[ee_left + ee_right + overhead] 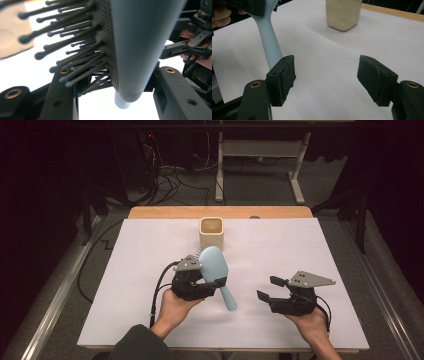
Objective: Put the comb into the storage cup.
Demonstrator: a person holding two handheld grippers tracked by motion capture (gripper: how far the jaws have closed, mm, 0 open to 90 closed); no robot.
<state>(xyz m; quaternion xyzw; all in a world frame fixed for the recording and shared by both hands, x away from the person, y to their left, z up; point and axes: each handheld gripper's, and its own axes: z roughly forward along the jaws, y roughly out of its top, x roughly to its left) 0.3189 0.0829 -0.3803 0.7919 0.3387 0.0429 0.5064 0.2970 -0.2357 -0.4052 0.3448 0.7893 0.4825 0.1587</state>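
High view showed the left gripper (212, 282) clamped on a light blue hairbrush (216, 270) near where the paddle head narrows into the handle, and lifted off the white table sheet (150, 250). The right gripper (267, 289) sat apart to the brush's right, its jaws spread with nothing between them. No earlier picture is at hand, so only that open stance can be told.

In the left gripper view the bristles (67, 55) stood out to the left of the brush's smooth back (140, 45), and both black jaws pressed on the brush from either side. The right gripper view had the handle (270, 47) hanging down just past its left jaw, close but not touching, with the cream cup (342, 13) farther ahead.

Judging by this, the pickup was done and the brush was in hand; what seemed left was a handover to the open right gripper or a carry to the cup (211, 232), which stood just beyond the brush head.

The brush's long axis ran tilted, head up and away toward the cup, handle end down and toward the person, angled slightly to the right gripper's side.
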